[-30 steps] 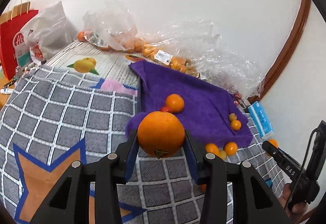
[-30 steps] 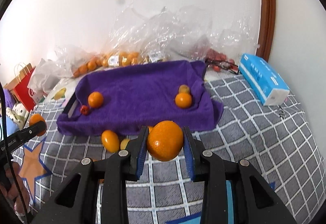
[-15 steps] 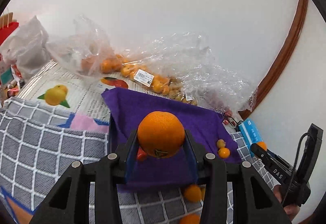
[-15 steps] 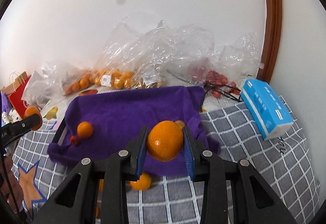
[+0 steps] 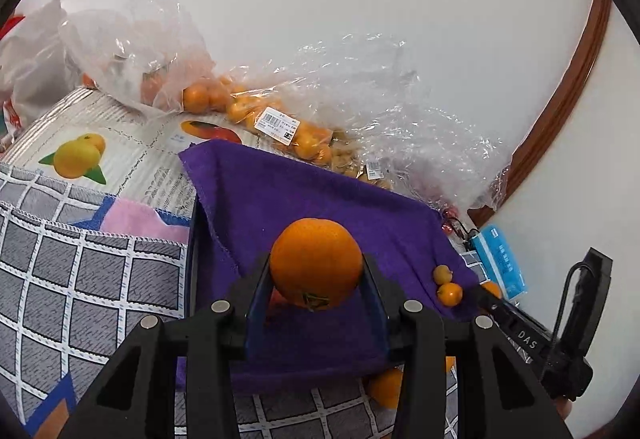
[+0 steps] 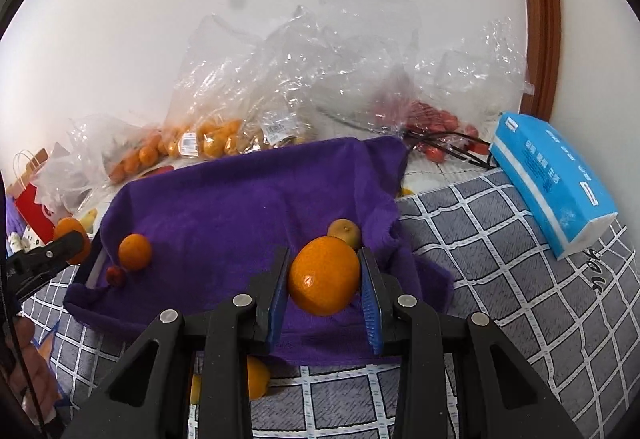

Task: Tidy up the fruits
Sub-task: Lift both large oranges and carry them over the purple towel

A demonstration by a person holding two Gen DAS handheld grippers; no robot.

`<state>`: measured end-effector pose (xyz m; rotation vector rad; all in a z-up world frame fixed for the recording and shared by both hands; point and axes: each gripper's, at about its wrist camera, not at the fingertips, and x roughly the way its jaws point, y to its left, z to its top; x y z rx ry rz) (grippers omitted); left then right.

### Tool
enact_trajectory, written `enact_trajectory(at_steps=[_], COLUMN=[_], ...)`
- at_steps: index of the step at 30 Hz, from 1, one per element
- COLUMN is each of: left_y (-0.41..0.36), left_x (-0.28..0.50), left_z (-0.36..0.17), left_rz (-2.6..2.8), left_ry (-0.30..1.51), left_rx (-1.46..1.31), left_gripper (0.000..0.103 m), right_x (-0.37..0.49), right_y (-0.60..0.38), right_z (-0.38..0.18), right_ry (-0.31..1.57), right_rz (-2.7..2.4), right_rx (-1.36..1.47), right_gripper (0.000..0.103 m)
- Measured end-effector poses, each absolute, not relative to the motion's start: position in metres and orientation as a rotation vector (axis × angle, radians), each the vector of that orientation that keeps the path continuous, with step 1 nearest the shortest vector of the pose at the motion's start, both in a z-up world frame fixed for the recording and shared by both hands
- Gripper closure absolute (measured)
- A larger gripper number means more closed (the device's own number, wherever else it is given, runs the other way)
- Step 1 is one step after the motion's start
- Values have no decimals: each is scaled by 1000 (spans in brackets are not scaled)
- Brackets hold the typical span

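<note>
My left gripper (image 5: 316, 271) is shut on a large orange (image 5: 316, 259) and holds it above the purple towel (image 5: 304, 199) that lines a tray. My right gripper (image 6: 324, 279) is shut on another orange (image 6: 324, 281) over the towel's near right part. On the towel lie a small orange (image 6: 135, 252), a small red fruit (image 6: 116, 276) and a yellowish fruit (image 6: 345, 232). In the left wrist view two small fruits (image 5: 448, 285) lie at the towel's right edge. The left gripper also shows in the right wrist view (image 6: 60, 247).
Loose oranges (image 6: 256, 377) lie on the grey checked mat (image 6: 500, 279) in front of the tray. Clear plastic bags of oranges (image 5: 256, 111) and red fruit (image 6: 436, 135) line the wall. A blue tissue pack (image 6: 552, 179) lies at the right.
Both grippers have moved forward over the purple towel, each still holding its orange. The towel now fills more of both views.
</note>
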<state>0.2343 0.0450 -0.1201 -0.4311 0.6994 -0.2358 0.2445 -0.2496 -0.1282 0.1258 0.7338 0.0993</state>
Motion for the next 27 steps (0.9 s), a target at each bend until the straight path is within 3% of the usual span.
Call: enact_trajectory(at_steps=[27], left_y=[9], left_x=[240], left_z=[-143], left_rz=[-276], left_ry=[813], left_rx=[-341], left_gripper=[62], right_x=[255], right_y=[-236], right_z=[-152], right_ry=[789], right_rz=[66], right_rx=[25], right_gripper=[70])
